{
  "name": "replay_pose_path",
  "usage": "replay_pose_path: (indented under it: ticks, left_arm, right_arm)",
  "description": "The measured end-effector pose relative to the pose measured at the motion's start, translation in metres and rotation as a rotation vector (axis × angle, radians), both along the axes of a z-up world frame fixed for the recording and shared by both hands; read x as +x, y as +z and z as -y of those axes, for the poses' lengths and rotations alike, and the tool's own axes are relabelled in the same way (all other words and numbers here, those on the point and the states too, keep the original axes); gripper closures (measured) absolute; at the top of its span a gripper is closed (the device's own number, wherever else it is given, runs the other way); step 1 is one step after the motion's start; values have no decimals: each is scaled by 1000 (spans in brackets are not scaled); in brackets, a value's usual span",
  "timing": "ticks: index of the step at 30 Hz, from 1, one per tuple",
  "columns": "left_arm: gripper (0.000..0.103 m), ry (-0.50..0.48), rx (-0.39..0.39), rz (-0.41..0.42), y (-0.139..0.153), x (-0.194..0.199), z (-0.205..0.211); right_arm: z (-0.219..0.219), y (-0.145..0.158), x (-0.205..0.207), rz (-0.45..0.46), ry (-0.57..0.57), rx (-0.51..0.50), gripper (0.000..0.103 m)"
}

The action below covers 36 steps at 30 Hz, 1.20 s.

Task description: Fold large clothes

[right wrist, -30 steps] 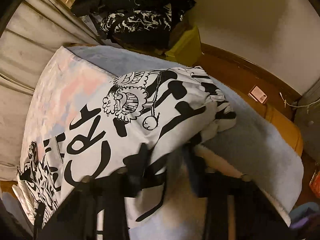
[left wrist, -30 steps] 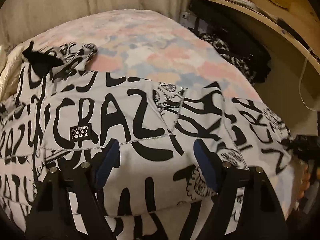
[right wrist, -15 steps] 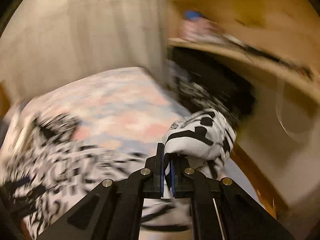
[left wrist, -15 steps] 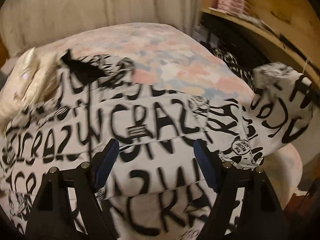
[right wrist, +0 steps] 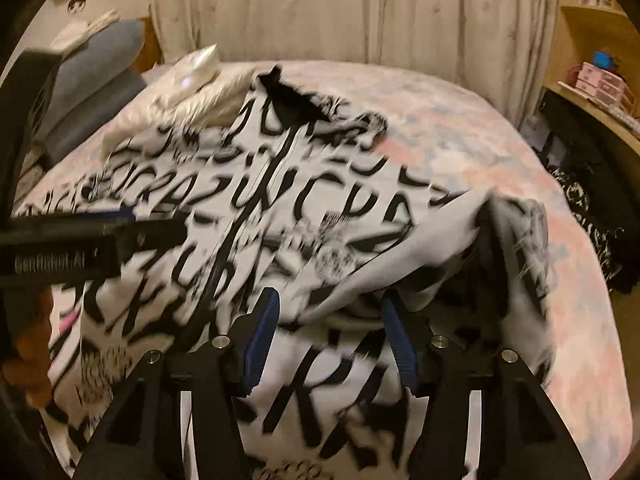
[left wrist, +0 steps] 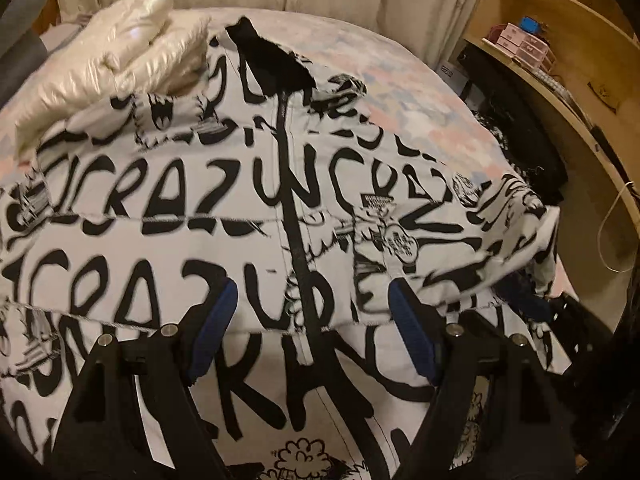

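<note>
A large white jacket (left wrist: 168,208) with black lettering lies spread on the bed, its black zip (left wrist: 296,240) running down the middle. My left gripper (left wrist: 312,320) hovers open just above the zip, nothing between its blue pads. One sleeve (right wrist: 504,240) is folded in over the jacket's right side. My right gripper (right wrist: 330,320) is right in front of that sleeve with its jaws opening; the sleeve's edge hangs loose near the pads (right wrist: 264,332), which do not press on it. In the right wrist view the left gripper (right wrist: 100,236) reaches in from the left, held by a hand (right wrist: 28,360).
A cream puffy pillow (left wrist: 112,56) rests at the jacket's far left corner. The pastel bedsheet (left wrist: 400,80) shows beyond the jacket, with a curtain behind. A curved wooden shelf (left wrist: 580,80) and a pile of dark clothes (left wrist: 520,140) stand right of the bed.
The right gripper swung the pinched sleeve across onto the jacket body and its jaws have parted from it. The left gripper slid along the jacket to above the zip, still open.
</note>
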<state>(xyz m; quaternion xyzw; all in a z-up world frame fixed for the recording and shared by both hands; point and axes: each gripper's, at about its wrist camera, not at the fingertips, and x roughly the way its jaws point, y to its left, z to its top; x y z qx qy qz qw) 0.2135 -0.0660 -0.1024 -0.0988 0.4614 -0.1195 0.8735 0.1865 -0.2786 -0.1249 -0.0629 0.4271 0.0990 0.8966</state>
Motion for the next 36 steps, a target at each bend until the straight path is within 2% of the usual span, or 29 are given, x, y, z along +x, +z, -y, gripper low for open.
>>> replay_pose_path:
  ticks: [2,7,10,14,19,24,26,27,29,30,31,32,33,34,36]
  left_arm:
    - [27,-20,-42,-21,-6,0,2]
    - [27,-74,-163,-80,-16,7,15]
    - [27,-92,-275,-163,-31,15,22]
    - [27,-100,-432,-258,-50,20,30]
    - [27,-40,-626,-328,-73,30,39]
    - [28,1,-700,-356,-92,42,47]
    - [28,30,-706,-359,-100,50,53]
    - [31,46,-707,-363,-103,54,55]
    - [49,72,-681,-363,-107,62,62]
    - [70,81,-639,-360,-105,66,68]
    - [85,88,-558,-345,-98,70,75]
    - [92,84,-484,-318,-91,73,79]
    - [95,67,-397,-265,-77,74,85]
    - [96,42,-289,-176,-54,74,93]
    - [96,20,-178,-31,-17,69,100]
  right_arm:
    - [10,1,-12,-7,-16,32,49]
    - [76,9,-51,-2,-110,102,49]
    - [104,16,-65,-1,-169,160,49]
    - [119,16,-73,-7,-203,202,49]
    - [120,7,-74,-20,-211,219,49]
    - [128,5,-77,-11,-228,239,49]
    - [129,5,-77,-11,-231,239,49]
    - [129,5,-77,-10,-231,236,49]
    - [126,6,-76,-5,-231,223,49]
    - [127,7,-77,-2,-231,216,49]
    - [127,8,-79,2,-230,208,49]
    - [124,9,-78,5,-229,202,49]
    - [124,11,-79,10,-227,197,49]
    - [124,13,-80,16,-224,191,49]
    - [125,20,-83,32,-222,181,49]
